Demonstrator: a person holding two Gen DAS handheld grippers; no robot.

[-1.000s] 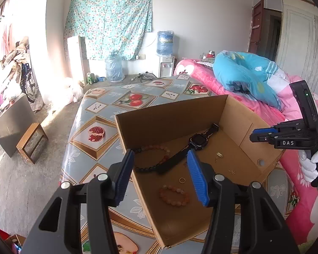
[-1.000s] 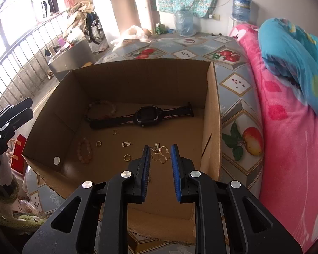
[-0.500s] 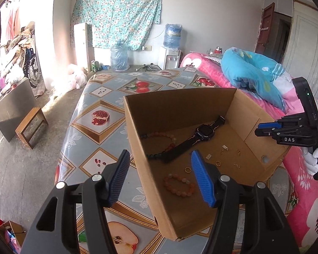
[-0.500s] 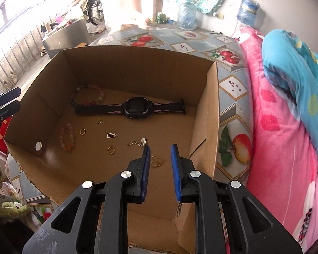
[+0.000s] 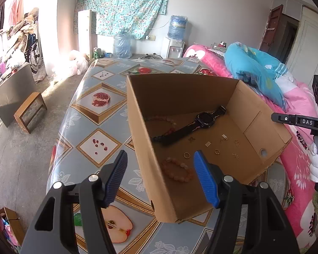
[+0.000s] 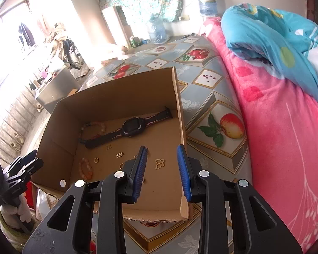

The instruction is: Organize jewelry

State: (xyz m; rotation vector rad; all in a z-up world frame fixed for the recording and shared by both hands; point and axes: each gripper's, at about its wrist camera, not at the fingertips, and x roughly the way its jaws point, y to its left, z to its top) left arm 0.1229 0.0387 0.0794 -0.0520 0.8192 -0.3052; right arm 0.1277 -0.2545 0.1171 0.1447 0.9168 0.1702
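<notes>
On the fruit-patterned bench [image 5: 99,110] stands an open cardboard box [image 5: 180,93], and everything else sits relative to it. Across the box floor near its far wall lies a black watch [image 5: 203,118], with a dark bead bracelet [image 5: 165,127] partly under its strap. Nearer the front of the box rests a pink bead bracelet [image 5: 178,171], with small gold rings [image 5: 186,155] and tiny gold pieces scattered between it and the watch; a butterfly-shaped gold charm [image 6: 160,163] lies close to the box's right wall. The left gripper [image 5: 160,177] hangs over the box's left wall, its blue fingers [image 5: 205,180] apart and holding nothing, having just been opening. The right gripper [image 6: 161,169] hovers above the charm, its fingers also spread and empty, likewise just opened. Beside the box's right side runs a bed with a pink blanket [image 6: 286,148].
</notes>
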